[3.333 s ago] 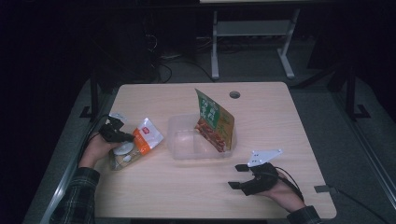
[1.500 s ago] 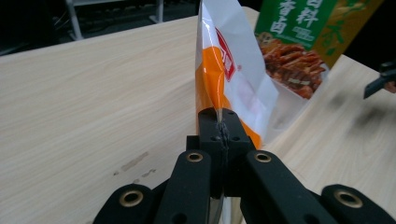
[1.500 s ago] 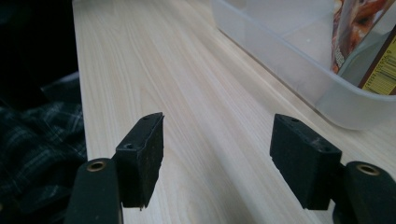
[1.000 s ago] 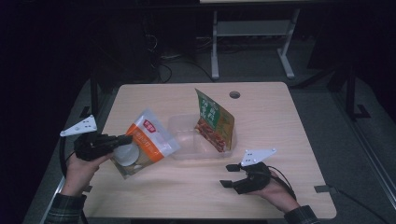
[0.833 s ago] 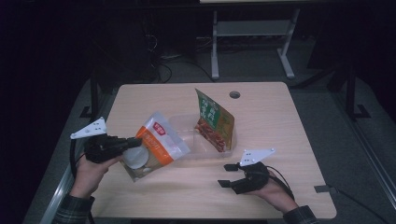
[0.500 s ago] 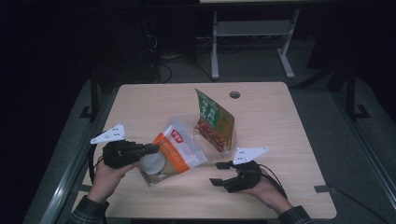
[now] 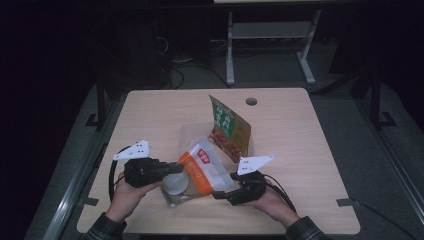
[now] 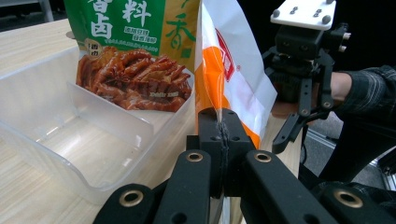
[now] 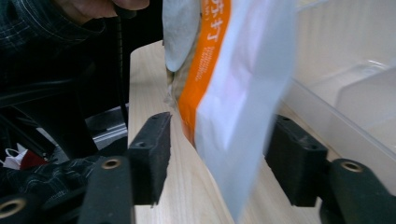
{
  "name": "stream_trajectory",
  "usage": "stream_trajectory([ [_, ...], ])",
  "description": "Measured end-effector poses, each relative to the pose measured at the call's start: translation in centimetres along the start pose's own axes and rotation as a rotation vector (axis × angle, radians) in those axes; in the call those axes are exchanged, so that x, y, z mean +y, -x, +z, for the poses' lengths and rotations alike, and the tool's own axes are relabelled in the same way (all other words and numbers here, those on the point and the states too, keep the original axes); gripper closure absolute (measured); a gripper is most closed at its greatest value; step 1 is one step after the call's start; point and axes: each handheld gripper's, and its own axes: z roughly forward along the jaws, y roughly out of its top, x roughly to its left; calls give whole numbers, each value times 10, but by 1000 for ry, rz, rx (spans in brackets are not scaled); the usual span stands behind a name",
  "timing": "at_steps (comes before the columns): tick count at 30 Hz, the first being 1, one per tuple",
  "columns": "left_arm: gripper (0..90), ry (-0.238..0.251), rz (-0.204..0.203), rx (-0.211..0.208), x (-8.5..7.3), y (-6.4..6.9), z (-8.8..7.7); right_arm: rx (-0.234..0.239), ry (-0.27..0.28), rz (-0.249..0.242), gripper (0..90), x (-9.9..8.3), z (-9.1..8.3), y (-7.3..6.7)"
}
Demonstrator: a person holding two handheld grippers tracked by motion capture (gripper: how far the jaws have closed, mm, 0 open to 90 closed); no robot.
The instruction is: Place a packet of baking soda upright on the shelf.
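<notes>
An orange-and-white snack bag (image 7: 200, 167) hangs above the table's front middle, just in front of the clear container. My left gripper (image 7: 175, 167) is shut on the bag's sealed edge; in the left gripper view the pads (image 8: 224, 126) pinch the seam of the bag (image 8: 224, 70). My right gripper (image 7: 220, 192) has come to the bag's opposite corner. In the right gripper view the bag (image 9: 243, 93) hangs between my right gripper (image 9: 223, 158) pads, with a gap at the left pad. Those jaws have just been closing around the bag and stand open.
A clear plastic container (image 7: 187, 132) sits mid-table, also seen in the left gripper view as the container (image 8: 56, 116). A green bag of braised snacks (image 7: 230, 127) stands in its right end. The table has a cable hole (image 7: 251, 101) at the back.
My left hand carried the bag rightward and a little down, toward the front middle. My right gripper moved left to meet it, and its jaws narrowed around the bag's corner.
</notes>
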Motion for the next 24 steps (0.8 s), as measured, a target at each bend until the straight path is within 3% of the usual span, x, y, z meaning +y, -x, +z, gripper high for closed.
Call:
stream_trajectory([
  [8, 898, 11, -7, -3, 0, 0, -1, 68, 57, 31, 648, 7, 16, 5],
  [16, 898, 16, -14, 3, -1, -2, -2, 115, 94, 64, 852, 10, 20, 8],
  [24, 897, 1, 5, 24, -2, 0, 1, 121, 85, 19, 898, 12, 16, 6],
])
